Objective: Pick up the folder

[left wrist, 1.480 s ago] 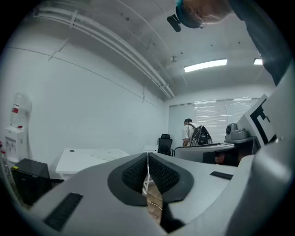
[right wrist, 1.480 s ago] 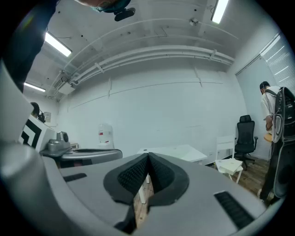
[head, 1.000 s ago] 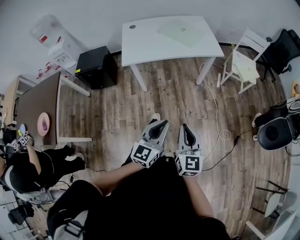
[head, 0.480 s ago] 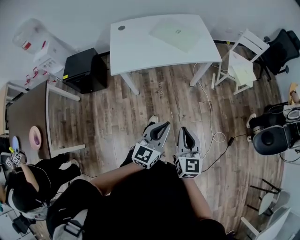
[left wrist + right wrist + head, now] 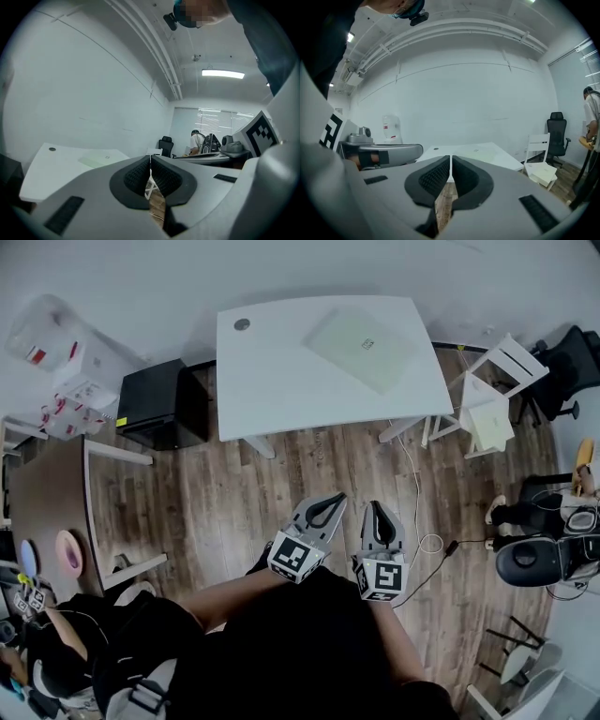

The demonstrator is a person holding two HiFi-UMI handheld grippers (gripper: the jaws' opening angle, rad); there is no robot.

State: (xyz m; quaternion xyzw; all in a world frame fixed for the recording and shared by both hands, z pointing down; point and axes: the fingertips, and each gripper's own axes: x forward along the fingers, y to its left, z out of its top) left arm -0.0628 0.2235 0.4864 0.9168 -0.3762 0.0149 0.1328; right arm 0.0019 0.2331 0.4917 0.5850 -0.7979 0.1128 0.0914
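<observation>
One folder (image 5: 362, 345) — pale green, flat — lies far right on the one white table (image 5: 272, 381). The left gripper (image 5: 333, 500) and right gripper (image 5: 375, 508) are clenched, empty.

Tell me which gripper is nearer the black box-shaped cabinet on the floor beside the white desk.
Left. The left gripper hangs over the floor, right of the black cabinet in the head view; the right gripper sits beyond the left one, farther away.

White table (image 5: 281, 376), a pale green folder (image 5: 362, 346), perhaps plastic, flat on its right half.
</observation>
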